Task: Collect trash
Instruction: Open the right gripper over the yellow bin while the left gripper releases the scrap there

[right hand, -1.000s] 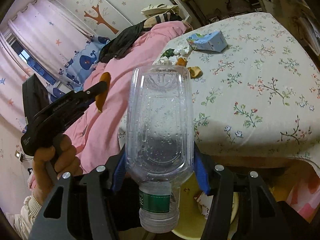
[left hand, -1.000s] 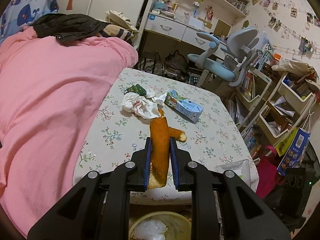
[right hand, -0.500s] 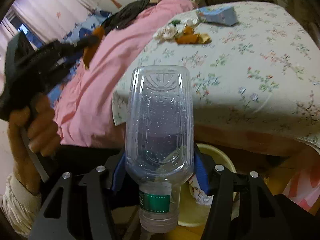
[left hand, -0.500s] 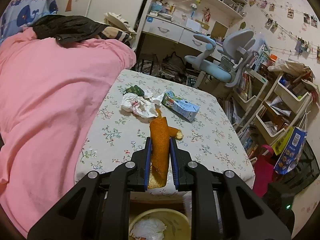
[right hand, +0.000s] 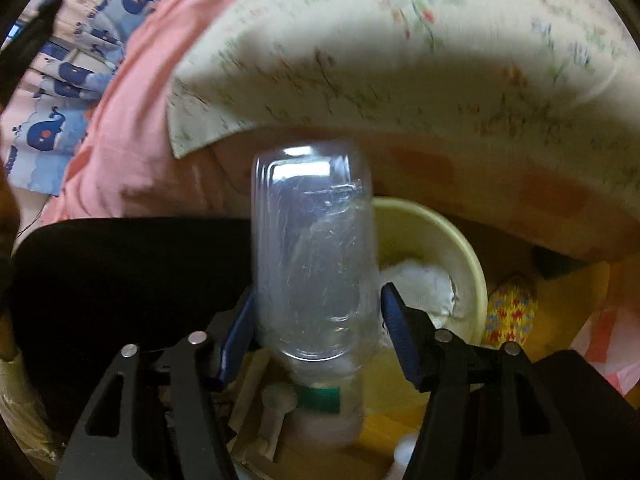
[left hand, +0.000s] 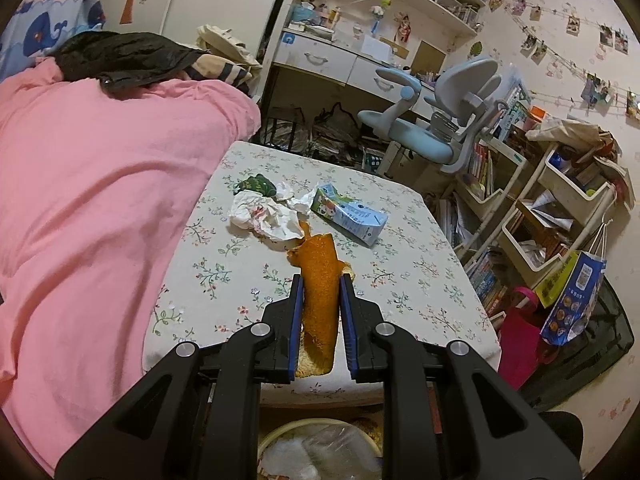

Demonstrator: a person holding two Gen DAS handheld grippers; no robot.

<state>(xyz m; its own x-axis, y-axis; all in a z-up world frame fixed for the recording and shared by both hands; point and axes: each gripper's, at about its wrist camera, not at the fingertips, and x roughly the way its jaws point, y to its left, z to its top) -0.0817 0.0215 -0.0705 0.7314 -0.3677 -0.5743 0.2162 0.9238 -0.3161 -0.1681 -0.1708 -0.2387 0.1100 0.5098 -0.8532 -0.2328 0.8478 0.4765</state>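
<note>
My left gripper (left hand: pixel 319 280) is shut on a long strip of orange peel (left hand: pixel 318 264), held over the near edge of the floral table (left hand: pixel 400 272). Farther back on it lie a crumpled tissue (left hand: pixel 264 216), a green wrapper (left hand: pixel 256 186) and a blue milk carton (left hand: pixel 350 214). My right gripper (right hand: pixel 316 296) points down over a yellow bin (right hand: pixel 440 232) on the floor, and its jaws are opening. A clear plastic bottle (right hand: pixel 316 260) stands blurred between them, base away from me, with a slim gap at the right pad. The bin's rim (left hand: pixel 280 432) also shows under the left gripper.
Pink bedding (left hand: pixel 100 200) presses against the table's left side. A grey-blue desk chair (left hand: pixel 440 120) stands behind the table, with shelves and hanging bags (left hand: pixel 572 300) to the right. White tissue (right hand: pixel 416 284) lies in the bin, and a yellow knitted thing (right hand: pixel 510 312) sits beside it.
My right gripper has dropped and tipped down from table height to just over the bin, and its jaws have spread slightly off the bottle. The left gripper has hardly moved.
</note>
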